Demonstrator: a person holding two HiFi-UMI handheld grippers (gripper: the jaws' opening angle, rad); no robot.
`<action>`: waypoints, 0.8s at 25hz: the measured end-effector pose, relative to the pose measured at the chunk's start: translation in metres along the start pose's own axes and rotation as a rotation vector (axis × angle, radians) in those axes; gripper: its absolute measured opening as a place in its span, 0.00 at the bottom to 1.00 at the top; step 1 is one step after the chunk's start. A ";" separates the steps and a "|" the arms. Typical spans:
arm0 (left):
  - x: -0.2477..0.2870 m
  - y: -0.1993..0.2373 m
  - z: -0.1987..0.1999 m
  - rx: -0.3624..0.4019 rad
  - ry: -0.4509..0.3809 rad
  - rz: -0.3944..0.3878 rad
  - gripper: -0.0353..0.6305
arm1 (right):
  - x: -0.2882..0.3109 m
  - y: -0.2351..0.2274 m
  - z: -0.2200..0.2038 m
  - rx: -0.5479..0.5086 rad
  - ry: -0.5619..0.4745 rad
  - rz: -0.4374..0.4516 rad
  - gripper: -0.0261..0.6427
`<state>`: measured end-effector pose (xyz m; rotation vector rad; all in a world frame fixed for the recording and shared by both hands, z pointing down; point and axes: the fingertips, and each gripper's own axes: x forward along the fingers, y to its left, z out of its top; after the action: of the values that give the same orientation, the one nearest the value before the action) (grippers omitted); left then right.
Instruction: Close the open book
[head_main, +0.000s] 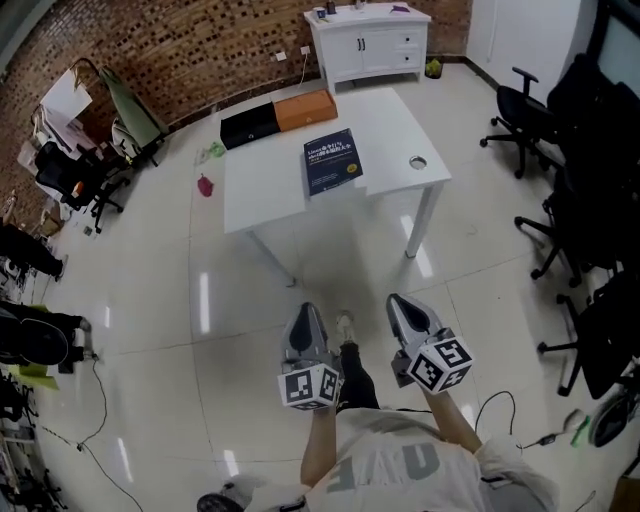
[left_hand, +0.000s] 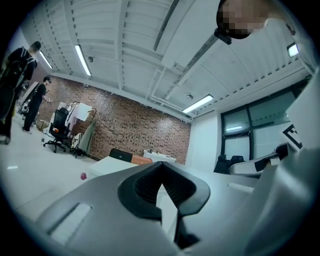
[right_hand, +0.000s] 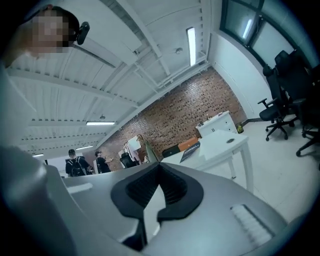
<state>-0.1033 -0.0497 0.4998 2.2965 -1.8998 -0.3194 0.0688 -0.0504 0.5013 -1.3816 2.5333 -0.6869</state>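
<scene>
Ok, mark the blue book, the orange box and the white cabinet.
blue book (head_main: 332, 160), head view, middle of its cover.
orange box (head_main: 305, 109), head view, its top face.
white cabinet (head_main: 366, 50), head view, its front doors.

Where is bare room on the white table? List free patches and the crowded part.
Free: the table's left front, between the black box behind and the book to its right; also between the book and the small round object. Crowded: the far edge, where black box and orange box sit side by side.
</scene>
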 end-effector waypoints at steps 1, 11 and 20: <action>-0.019 -0.010 -0.001 -0.001 0.010 0.003 0.07 | -0.021 0.004 -0.004 0.004 0.008 -0.005 0.05; -0.122 -0.078 0.040 0.098 -0.008 -0.032 0.07 | -0.137 0.065 -0.002 -0.106 -0.022 0.028 0.04; -0.175 -0.080 0.051 0.142 -0.042 0.002 0.07 | -0.163 0.095 -0.016 -0.092 -0.017 0.081 0.04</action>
<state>-0.0716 0.1380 0.4439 2.3946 -2.0057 -0.2407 0.0822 0.1339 0.4600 -1.2976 2.6211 -0.5490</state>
